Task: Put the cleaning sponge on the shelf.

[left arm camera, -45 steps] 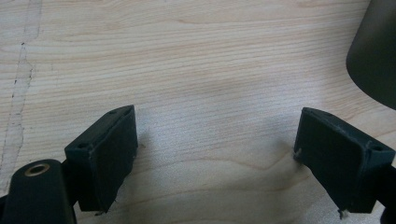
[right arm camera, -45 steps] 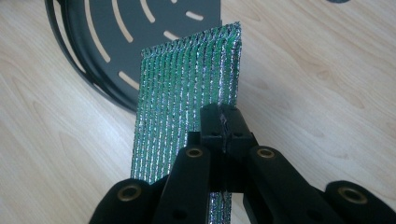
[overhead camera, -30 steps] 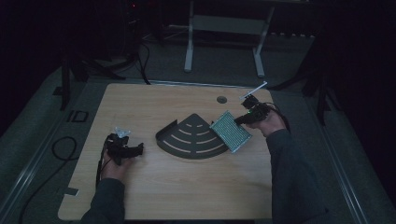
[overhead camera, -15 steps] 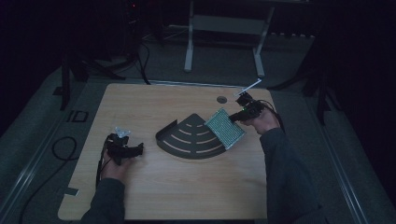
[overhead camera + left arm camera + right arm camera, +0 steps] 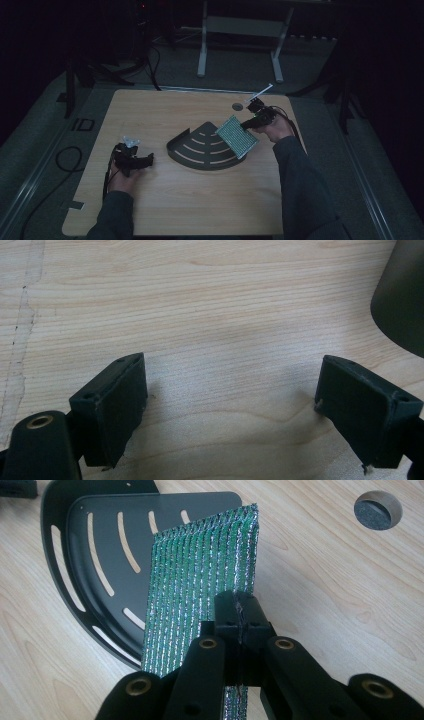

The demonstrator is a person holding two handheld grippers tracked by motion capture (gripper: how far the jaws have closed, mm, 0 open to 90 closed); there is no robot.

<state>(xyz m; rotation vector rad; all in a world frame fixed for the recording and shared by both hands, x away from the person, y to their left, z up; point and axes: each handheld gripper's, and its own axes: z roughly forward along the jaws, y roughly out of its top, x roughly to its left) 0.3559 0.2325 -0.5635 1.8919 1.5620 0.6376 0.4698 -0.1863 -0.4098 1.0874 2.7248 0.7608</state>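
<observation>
We've got the right gripper [image 5: 251,121] clamped on one edge of the flat green scouring pad w/ silver metallic threads [image 5: 237,136], jaws pressed together on it, so the pad hangs edge-on and tilted, lifted over the right side of the black metal quarter-circle corner tray w/ curved slots [image 5: 200,150]. Gripping at the edge leaves most of the pad free, prob. so we can lower it flat onto the tray w/o the jaws hitting the raised rim. In the right gripper view the pad [image 5: 200,600] shows a ribbed, woven texture, green rows alternating w/ shiny silver stitching; looks soft and a bit floppy, so it may sag once tipped. The tray [image 5: 100,555] beneath is smooth matt sheet metal, flat floor w/ arc-shaped slots and a low curved wall along the round side.

Our left gripper [image 5: 135,160] rests low over the pale wood-grain tabletop [image 5: 175,200], well apart from the tray's left side, jaws spread wide w/ nothing between them, i.e. parked out of the way. In the left gripper view the dark rounded tray edge [image 5: 402,295] shows at the upper right.

A round cable hole [image 5: 237,106] sits in the table, near the right hand.
</observation>
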